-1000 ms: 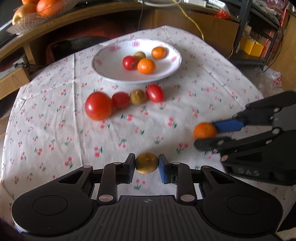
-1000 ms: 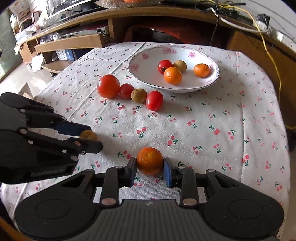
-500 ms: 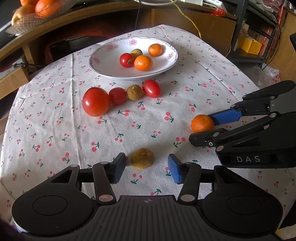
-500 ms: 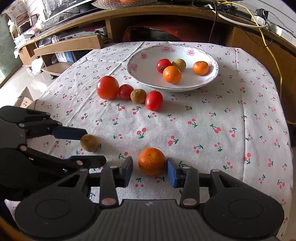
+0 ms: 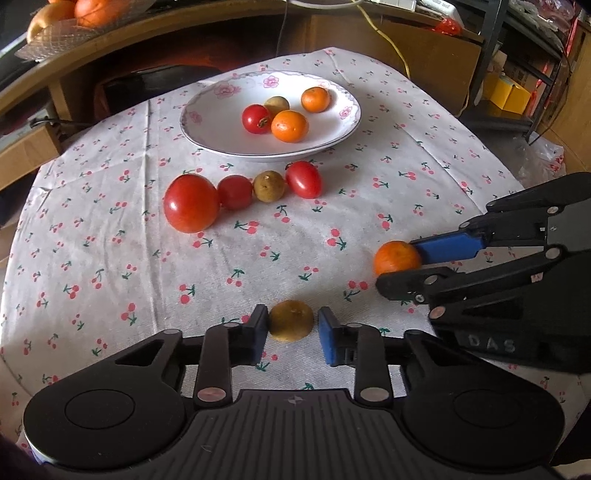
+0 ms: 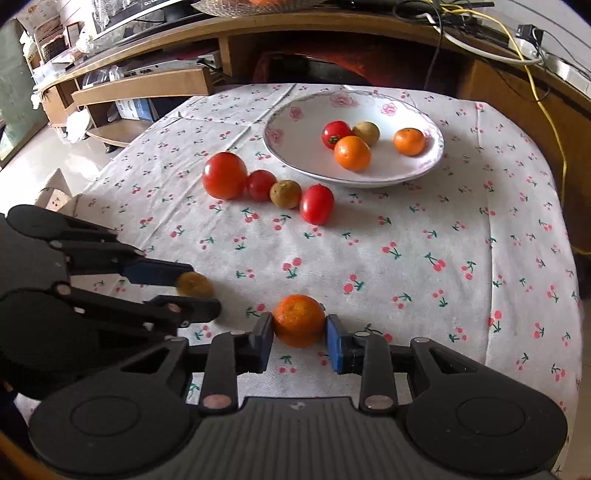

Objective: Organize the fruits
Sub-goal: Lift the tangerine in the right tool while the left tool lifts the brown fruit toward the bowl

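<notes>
My left gripper (image 5: 291, 326) is shut on a small brown fruit (image 5: 291, 319) low over the cherry-print tablecloth (image 5: 110, 258). To its right, my right gripper (image 6: 299, 330) is shut on an orange mandarin (image 6: 299, 319), with both pads against its sides. Each gripper also shows in the other's view: the right gripper (image 5: 400, 267) and the left gripper (image 6: 197, 291). Farther back, a white flowered plate (image 5: 221, 125) holds two mandarins, a small tomato and a brown fruit. In front of the plate lie a big tomato (image 5: 191, 208), a small tomato (image 5: 234, 192), a brown fruit (image 5: 269, 185) and an oval tomato (image 5: 303, 179).
A curved wooden shelf (image 5: 147, 40) runs behind the table, with a fruit basket (image 5: 74, 18) at top left. A yellow cable (image 6: 546, 107) hangs past the far right. The table drops off at left (image 6: 92, 177) and right (image 6: 569, 229).
Half a second ago both grippers stood open around their fruits on the cloth. Both have since shut on them again, as they were one second ago.
</notes>
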The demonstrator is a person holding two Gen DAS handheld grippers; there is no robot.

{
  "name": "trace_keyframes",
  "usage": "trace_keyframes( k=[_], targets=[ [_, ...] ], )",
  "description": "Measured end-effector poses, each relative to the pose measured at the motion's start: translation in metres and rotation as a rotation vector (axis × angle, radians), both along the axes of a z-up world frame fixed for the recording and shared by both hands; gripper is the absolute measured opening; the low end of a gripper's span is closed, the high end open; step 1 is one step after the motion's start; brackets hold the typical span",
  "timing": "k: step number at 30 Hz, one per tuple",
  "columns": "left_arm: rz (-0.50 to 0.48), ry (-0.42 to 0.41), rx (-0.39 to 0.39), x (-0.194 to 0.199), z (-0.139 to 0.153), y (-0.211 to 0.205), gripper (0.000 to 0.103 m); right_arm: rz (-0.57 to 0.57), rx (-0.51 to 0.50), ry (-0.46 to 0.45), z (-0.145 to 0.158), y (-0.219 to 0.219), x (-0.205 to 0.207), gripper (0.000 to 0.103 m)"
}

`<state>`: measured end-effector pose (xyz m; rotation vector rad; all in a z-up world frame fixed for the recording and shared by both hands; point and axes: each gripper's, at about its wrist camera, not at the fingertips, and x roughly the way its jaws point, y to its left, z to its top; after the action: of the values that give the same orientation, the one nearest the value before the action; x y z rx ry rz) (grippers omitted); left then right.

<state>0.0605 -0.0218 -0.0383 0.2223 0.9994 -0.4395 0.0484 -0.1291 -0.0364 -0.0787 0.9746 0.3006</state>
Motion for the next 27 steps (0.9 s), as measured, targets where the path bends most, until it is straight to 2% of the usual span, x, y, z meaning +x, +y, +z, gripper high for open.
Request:
trace_keyframes(
  k=[12, 27],
  targets=[
    [0.03, -0.04, -0.032, 0.011, 0.019, -0.001, 0.033, -0.05, 0.04, -0.049, 0.018, -0.007, 0.01, 0.032],
    [0.066, -0.158, -0.032, 0.052, 0.055, -0.015, 0.032, -0.122, 0.063, -0.155, 0.052, -0.018, 0.048, 0.032]
  ],
)
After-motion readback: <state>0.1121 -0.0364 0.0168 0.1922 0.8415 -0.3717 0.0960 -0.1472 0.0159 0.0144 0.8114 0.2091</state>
